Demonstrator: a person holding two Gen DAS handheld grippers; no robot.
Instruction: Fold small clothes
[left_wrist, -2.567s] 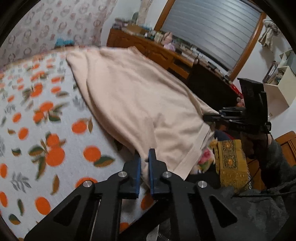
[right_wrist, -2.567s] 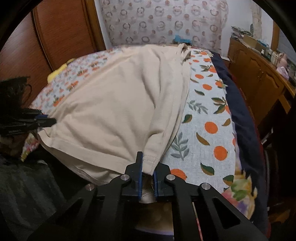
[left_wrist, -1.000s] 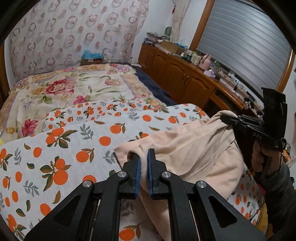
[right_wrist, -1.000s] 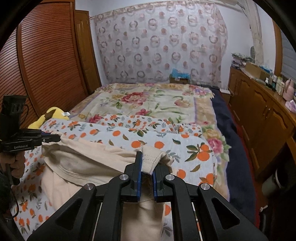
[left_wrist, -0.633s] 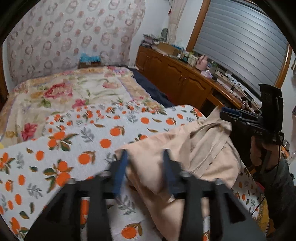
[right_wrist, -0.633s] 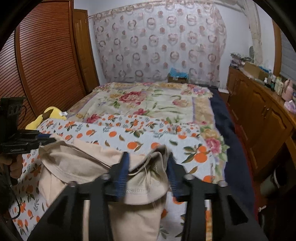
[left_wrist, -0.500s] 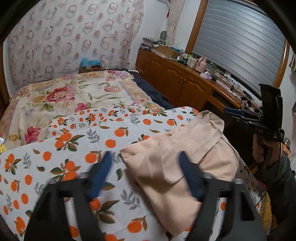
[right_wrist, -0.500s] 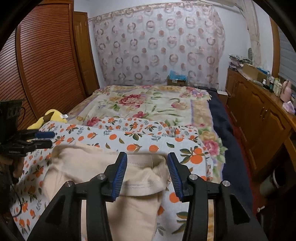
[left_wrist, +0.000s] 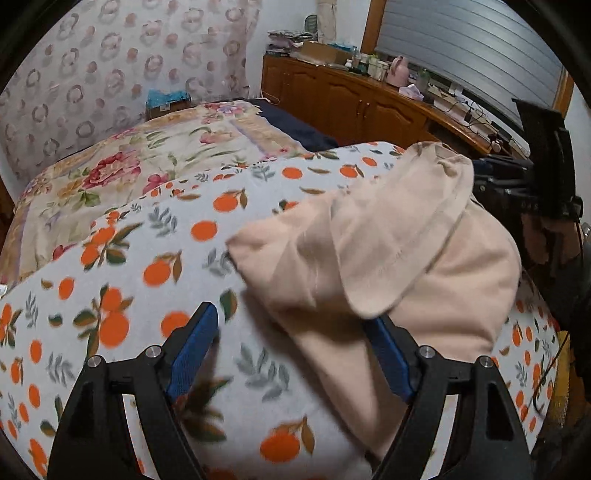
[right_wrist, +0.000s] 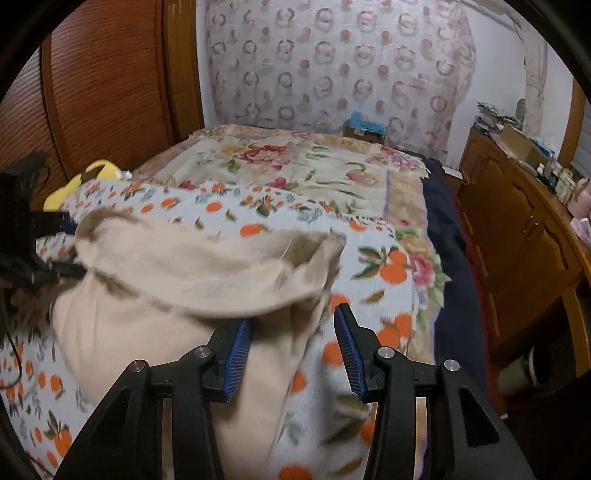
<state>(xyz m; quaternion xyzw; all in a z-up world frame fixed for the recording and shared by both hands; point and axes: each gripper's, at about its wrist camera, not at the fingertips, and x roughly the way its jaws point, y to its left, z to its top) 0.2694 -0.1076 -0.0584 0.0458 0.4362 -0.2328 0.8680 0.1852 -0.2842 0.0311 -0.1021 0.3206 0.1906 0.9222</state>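
Now, nearest the lens in the left wrist view, the left gripper (left_wrist: 291, 332) stands wide, its blue pads (left_wrist: 192, 347) well apart, and its jaws have just been opening. The right pad is partly hidden under the drooping fold of the beige garment (left_wrist: 388, 251), but nothing is pinched.

Over in the right wrist view, the right gripper (right_wrist: 293, 345) is parted about halfway, having just let go as well, with the cloth's corner (right_wrist: 310, 258) lying loose between and above the pads, unclamped.

So the garment (right_wrist: 177, 291) sits doubled over in the lower middle of both frames, on the orange-print blanket (left_wrist: 155, 258). The top layer looks rumpled and its edge is skewed against the layer below.

My read: this is the release after a fold, and doing it well means drawing both grippers straight back and up, so that no pad snags the hem and drags the layer open. Next, the edges want squaring before any second fold. The right edge hangs close to the bed's side, so a pull inward would be safer.

Further up the frame lies the floral quilt (right_wrist: 295, 166), and beyond it the patterned curtain (right_wrist: 332, 66).
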